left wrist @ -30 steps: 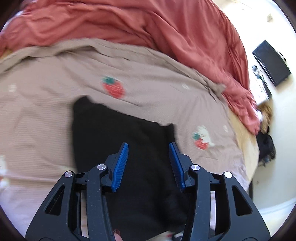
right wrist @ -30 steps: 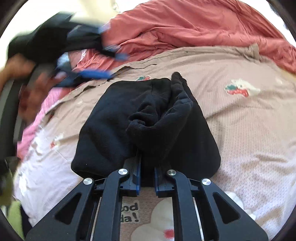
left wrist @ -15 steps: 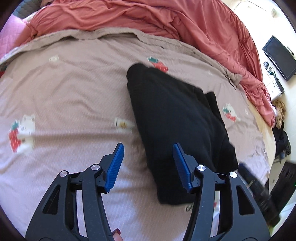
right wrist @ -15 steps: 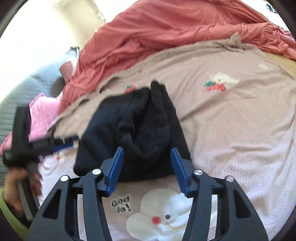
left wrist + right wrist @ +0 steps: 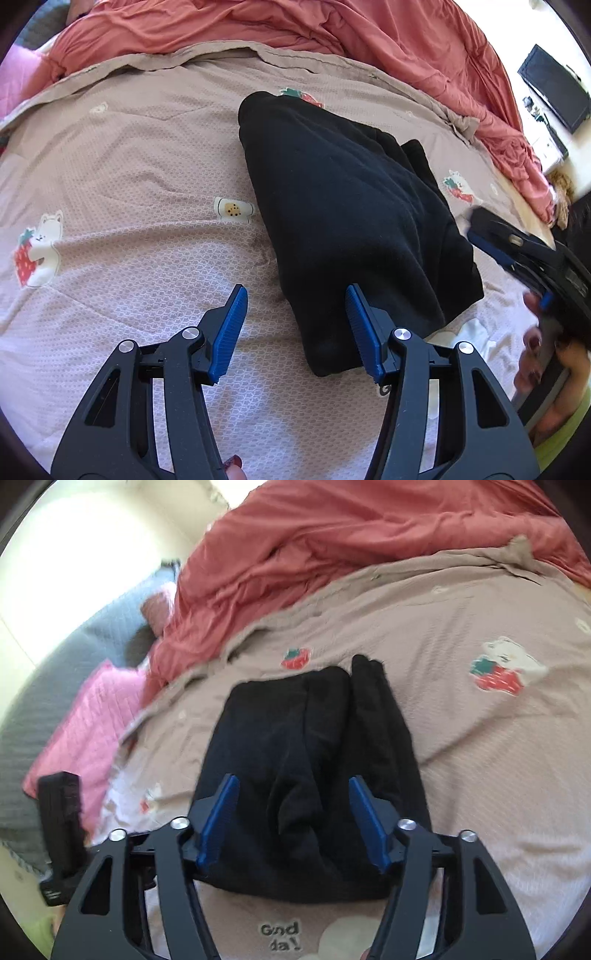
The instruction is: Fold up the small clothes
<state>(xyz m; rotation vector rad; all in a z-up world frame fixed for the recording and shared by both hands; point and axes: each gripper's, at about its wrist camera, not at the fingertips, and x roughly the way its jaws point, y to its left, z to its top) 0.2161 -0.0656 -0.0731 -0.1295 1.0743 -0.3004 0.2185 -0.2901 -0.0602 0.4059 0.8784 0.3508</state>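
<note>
A folded black garment [image 5: 351, 206] lies on the beige bedspread [image 5: 129, 177], which is printed with strawberries and bears. My left gripper [image 5: 295, 314] hovers open at the garment's near left corner. Its right finger is over the black cloth and its left finger is over bare bedspread. In the right wrist view the same black garment [image 5: 306, 746] fills the centre. My right gripper [image 5: 291, 805] stands open above its near edge, pads apart and pressing on nothing. The right gripper [image 5: 517, 251] also shows at the right edge of the left wrist view, held by a hand [image 5: 535, 354].
A rumpled red duvet [image 5: 332, 33] is heaped along the far side of the bed. A pink pillow [image 5: 85, 731] and a grey cushion [image 5: 48, 686] lie at the far left. A black screen [image 5: 554, 88] stands beyond the bed on the right.
My right gripper has let go of the bunched black cloth, opened and drawn back, and the garment has settled flatter. My left gripper has swung from above the garment to its left corner.
</note>
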